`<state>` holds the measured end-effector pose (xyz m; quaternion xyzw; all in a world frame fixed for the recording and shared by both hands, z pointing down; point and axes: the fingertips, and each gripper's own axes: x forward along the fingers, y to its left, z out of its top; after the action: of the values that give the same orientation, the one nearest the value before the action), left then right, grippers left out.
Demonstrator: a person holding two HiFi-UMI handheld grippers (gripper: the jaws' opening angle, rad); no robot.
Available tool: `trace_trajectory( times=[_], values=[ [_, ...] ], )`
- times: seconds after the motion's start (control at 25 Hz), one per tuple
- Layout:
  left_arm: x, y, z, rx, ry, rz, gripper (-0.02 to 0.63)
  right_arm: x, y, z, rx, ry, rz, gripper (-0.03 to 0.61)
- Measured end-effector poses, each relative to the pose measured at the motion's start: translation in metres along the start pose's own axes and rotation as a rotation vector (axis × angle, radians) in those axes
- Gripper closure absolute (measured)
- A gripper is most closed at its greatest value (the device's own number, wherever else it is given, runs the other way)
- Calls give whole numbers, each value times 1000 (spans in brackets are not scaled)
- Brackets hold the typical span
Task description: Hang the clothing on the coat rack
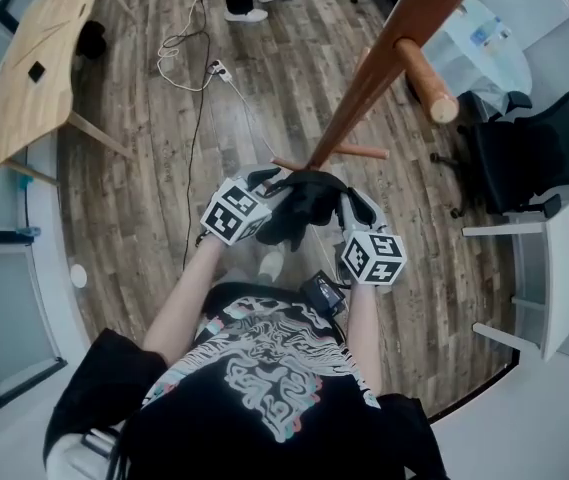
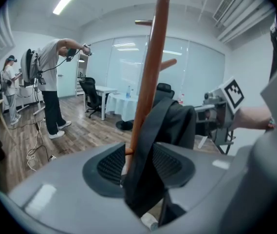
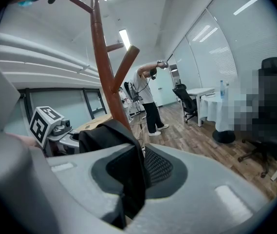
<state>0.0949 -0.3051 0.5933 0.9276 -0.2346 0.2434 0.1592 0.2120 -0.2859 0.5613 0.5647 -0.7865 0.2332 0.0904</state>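
A black garment [image 1: 302, 208] is bunched between my two grippers, just in front of the foot of the brown wooden coat rack [image 1: 384, 63]. My left gripper [image 1: 262, 196] is shut on a black strip of the garment [image 2: 148, 145], which runs up from its jaws beside the rack's pole [image 2: 150, 77]. My right gripper [image 1: 352, 216] is shut on another fold of the garment [image 3: 121, 145], with the rack's pole [image 3: 104, 62] and its pegs rising right behind. Each gripper shows in the other's view, the right gripper [image 2: 223, 113] and the left gripper [image 3: 50, 126].
A wooden table [image 1: 34, 63] stands at the far left, and a white cable [image 1: 189, 58] trails over the wood floor. A black office chair [image 1: 539, 153] and a white table [image 1: 554, 268] are at the right. A person [image 2: 50, 82] stands behind.
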Motion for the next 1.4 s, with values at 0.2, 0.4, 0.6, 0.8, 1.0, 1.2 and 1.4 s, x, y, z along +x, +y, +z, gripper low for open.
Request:
trace_trajectory(
  times=[0.2,0.4,0.6,0.8,1.0,1.2,1.4],
  values=[
    [-8,-2,0,-7,-17,5,483,-6,3,-3,13,2,4,505],
    [-15,-6,2,-3,-27,11,483,-15,9,-1,15,-11,8,499],
    [-20,-9,10,8,-51,21,483,-20,12,0,16,-18,9,495],
    [-28,-13,16,9,-96,22,535,-23,23,4,-33,-33,-8,497],
    [-44,-11,28,38,-152,66,590,-32,34,10,-71,-64,-32,499],
    [-55,-24,37,74,-184,42,624,-45,40,22,-129,-130,-75,579],
    [-74,-30,41,75,-197,44,624,-55,50,26,-146,-155,-114,580]
  ],
)
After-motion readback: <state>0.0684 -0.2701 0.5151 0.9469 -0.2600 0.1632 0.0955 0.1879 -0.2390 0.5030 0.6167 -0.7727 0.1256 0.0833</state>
